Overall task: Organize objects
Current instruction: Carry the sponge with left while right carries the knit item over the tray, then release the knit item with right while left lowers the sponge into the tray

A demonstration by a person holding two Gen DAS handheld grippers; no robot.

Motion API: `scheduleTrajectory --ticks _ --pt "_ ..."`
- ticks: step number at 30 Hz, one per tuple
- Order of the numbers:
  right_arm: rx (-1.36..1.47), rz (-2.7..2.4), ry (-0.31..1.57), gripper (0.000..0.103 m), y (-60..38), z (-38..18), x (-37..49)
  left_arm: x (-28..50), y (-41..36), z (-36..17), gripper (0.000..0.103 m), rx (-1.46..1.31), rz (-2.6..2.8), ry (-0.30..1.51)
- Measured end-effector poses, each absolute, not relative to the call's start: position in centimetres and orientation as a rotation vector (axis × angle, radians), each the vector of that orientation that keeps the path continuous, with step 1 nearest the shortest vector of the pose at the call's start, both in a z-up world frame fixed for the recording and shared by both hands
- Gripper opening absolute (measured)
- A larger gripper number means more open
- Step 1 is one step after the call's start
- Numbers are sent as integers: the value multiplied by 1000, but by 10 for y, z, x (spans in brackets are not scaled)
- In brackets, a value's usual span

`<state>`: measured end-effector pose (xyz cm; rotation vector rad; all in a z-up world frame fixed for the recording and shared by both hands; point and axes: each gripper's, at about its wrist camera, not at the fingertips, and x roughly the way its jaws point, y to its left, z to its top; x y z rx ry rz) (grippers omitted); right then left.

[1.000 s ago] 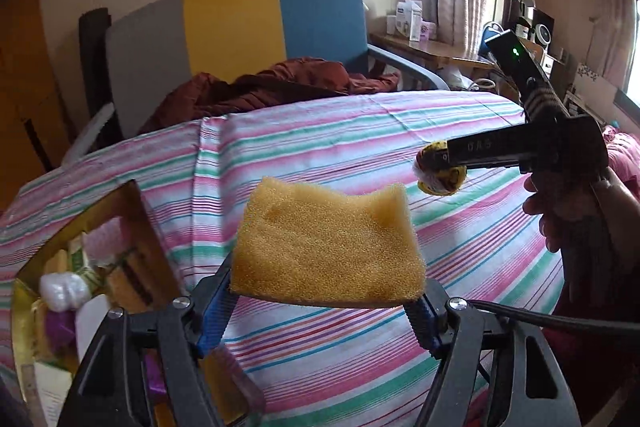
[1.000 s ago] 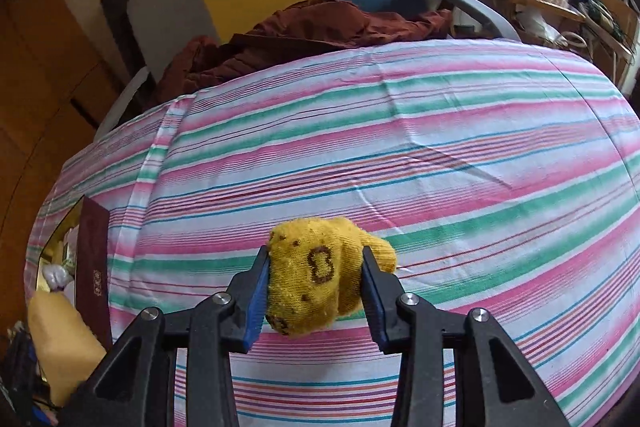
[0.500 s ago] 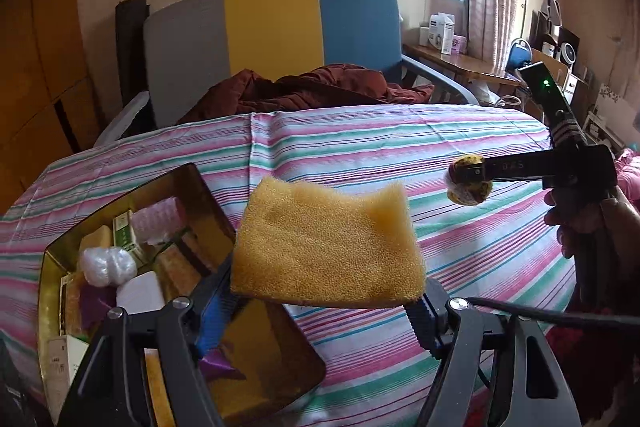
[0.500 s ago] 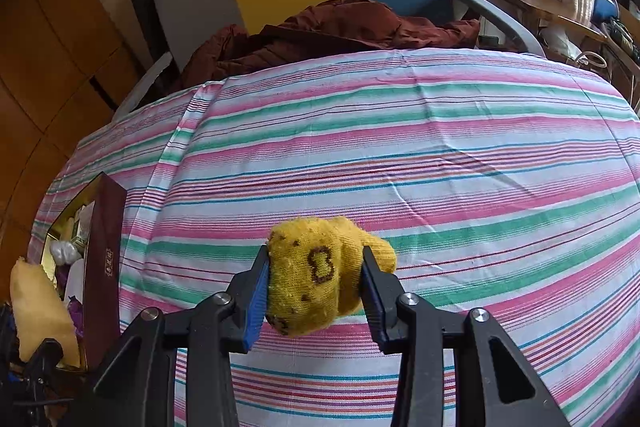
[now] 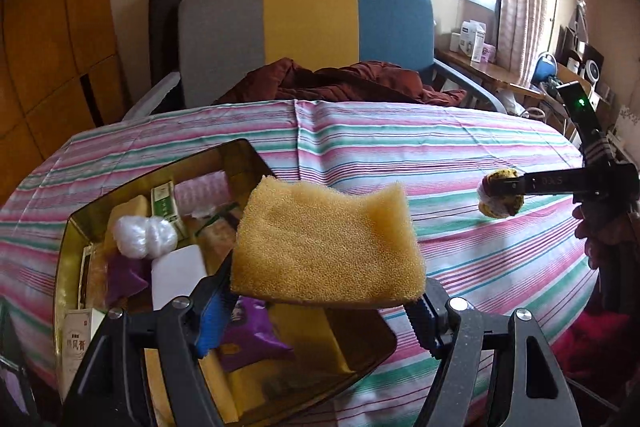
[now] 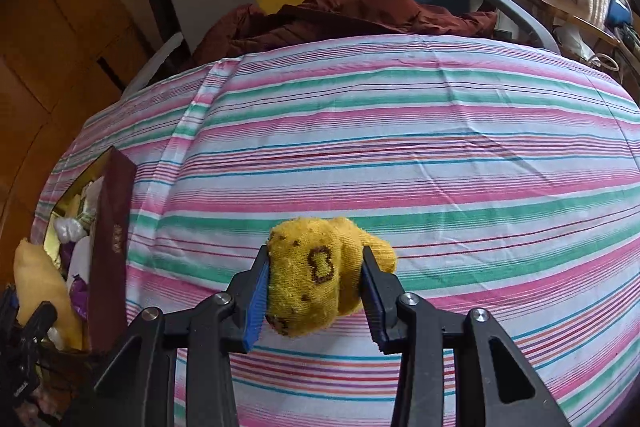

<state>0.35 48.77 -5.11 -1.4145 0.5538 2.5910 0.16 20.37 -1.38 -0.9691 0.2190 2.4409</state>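
Note:
My left gripper (image 5: pixel 320 303) is shut on a yellow sponge (image 5: pixel 326 241), held flat in the air over the right part of a gold tin box (image 5: pixel 64 247). The box lies on the striped tablecloth (image 5: pixel 400 155) and holds several small items, among them a white plastic bundle (image 5: pixel 144 237) and a purple packet (image 5: pixel 248 339). My right gripper (image 6: pixel 314 291) is shut on a rolled yellow sock (image 6: pixel 316 275) above the cloth. In the left wrist view that sock (image 5: pixel 500 203) hangs at the right. The sponge (image 6: pixel 38 291) and box (image 6: pixel 112 251) show at the right wrist view's left edge.
A grey, yellow and blue chair (image 5: pixel 308 31) stands behind the table with a maroon garment (image 5: pixel 340 83) draped on its seat. A cluttered wooden shelf (image 5: pixel 500 71) runs under the window at the right. A hand (image 5: pixel 596 231) grips the right tool.
The left gripper has carried the sponge leftward, so the gold box now lies under it and shows far more fully. The right gripper with the sock has drifted slightly toward the box.

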Motion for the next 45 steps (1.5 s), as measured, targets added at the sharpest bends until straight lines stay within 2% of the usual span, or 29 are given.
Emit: scheduleTrajectory --ticks 8,19,24,29,44,45 --pt "-1454 2751 595 41 417 -36 7 -7 153 -5 75 -992 2498 95" --pt "-1524 3097 595 41 293 0 3 -24 42 22 75 -985 2651 -216" --pt "-1590 3132 457 41 254 -7 4 -22 13 16 75 -1029 2663 -313" --pt "-1611 3122 228 42 232 -15 9 -22 3 9 75 -1065 2636 -385" --pt "-1591 2992 172 44 239 -40 -2 -28 35 -5 75 -1108 2542 -330" --pt "-1592 2988 170 47 239 -42 -3 -29 35 -6 75 -1113 2541 -330"
